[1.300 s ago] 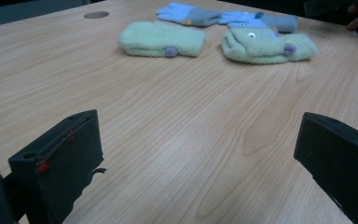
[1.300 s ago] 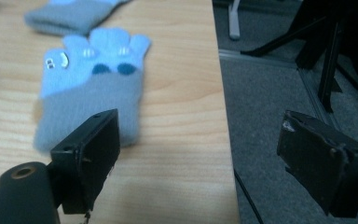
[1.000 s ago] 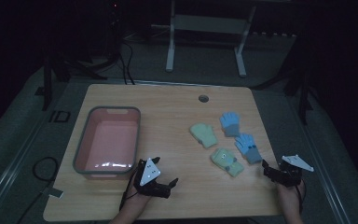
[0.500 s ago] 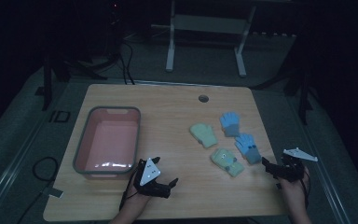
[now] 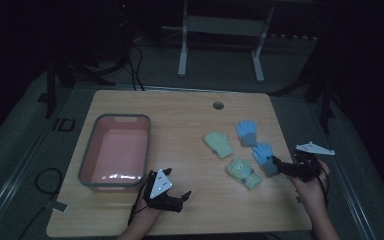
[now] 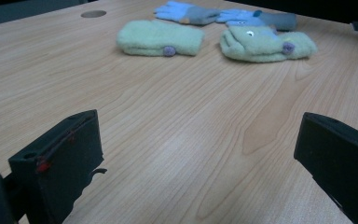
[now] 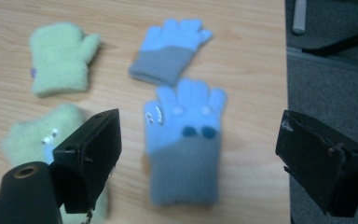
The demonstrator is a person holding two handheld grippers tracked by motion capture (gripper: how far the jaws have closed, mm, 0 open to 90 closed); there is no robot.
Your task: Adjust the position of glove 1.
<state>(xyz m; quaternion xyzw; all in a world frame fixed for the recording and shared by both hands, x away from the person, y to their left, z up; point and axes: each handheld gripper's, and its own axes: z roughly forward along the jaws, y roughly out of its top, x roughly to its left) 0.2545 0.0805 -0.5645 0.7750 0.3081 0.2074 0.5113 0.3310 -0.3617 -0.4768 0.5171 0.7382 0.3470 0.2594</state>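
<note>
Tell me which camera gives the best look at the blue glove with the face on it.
The right gripper view: the blue face glove lies large and centred between the open jaws, eyes and grey cuff visible, slightly blurred. The high view shows it small by the right gripper. The left gripper view catches it far off, behind a green mitten.

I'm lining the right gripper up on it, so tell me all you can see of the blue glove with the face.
The blue glove with the face lies flat on the wooden table, fingers pointing away from the right gripper. It looks like soft fleece: light blue hand, grey cuff, small white eyes and dark blue spots. It sits between the open jaws, untouched, nearest the table's right edge.
</note>
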